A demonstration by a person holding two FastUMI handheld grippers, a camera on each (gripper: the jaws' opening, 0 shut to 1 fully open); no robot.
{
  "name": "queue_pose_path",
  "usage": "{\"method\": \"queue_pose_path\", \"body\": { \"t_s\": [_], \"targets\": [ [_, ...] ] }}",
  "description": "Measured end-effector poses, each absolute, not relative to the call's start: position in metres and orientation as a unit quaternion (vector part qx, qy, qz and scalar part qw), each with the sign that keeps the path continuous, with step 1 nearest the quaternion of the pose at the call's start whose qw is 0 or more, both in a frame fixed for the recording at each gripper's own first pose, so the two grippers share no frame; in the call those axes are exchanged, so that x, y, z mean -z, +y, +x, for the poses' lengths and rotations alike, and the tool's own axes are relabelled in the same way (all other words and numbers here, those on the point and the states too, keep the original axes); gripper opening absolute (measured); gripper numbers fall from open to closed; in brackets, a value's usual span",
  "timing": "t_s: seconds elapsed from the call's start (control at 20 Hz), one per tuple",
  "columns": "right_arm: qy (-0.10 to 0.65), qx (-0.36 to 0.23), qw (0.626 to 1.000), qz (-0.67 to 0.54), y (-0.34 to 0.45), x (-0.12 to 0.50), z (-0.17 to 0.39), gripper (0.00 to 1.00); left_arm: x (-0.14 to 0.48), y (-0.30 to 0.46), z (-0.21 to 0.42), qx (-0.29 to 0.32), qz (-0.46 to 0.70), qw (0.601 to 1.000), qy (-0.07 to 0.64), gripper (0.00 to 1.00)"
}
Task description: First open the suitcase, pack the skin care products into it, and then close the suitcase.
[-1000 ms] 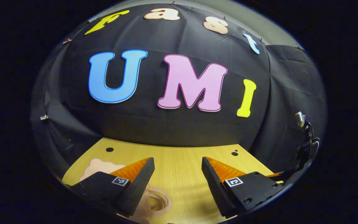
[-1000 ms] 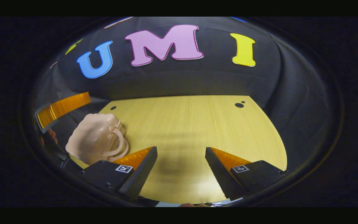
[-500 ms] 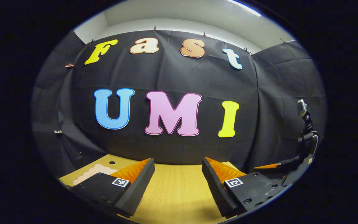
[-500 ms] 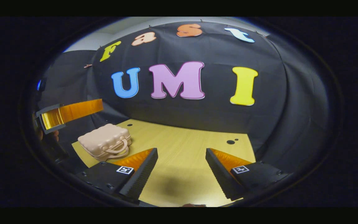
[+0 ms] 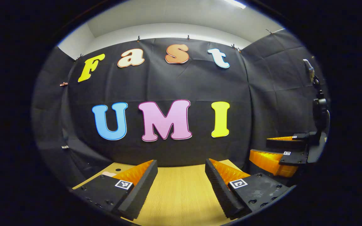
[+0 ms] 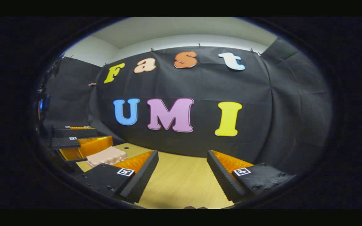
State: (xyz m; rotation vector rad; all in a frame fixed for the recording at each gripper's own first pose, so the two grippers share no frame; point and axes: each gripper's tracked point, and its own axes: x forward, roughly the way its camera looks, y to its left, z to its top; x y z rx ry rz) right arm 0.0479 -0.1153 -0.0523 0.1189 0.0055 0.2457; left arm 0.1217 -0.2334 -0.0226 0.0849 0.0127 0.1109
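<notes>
Both grippers have tilted up from the suitcase (image 6: 106, 156); left gripper (image 5: 181, 177) and right gripper (image 6: 182, 168) spread, empty.

We see a desk (image 6: 181, 179) of pale wood-grain laminate, smooth with a soft sheen, and behind it a booth wall (image 5: 174, 84) of matt black cloth, creased and clipped along its top edge. The suitcase (image 6: 107, 156) looks like moulded plastic, smooth and matt, with a ribbed, quilted top. On the left hand-held gripper (image 5: 181, 185) and the right hand-held gripper (image 6: 182, 175) we note matt, screw-studded plastic bodies and fingers (image 5: 140, 188) with finely ribbed, rough-looking inner faces.
</notes>
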Motion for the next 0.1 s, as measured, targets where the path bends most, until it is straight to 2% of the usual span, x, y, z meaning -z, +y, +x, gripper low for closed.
{"method": "queue_pose_path", "body": {
  "t_s": [0.1],
  "targets": [
    [-0.002, -0.125, 0.991, 0.042, -0.1168, 0.0502, 0.0498, 1.0, 0.0105, -0.2358, 0.1217, -0.055, 0.034, 0.998, -0.006, 0.96]
  ]
}}
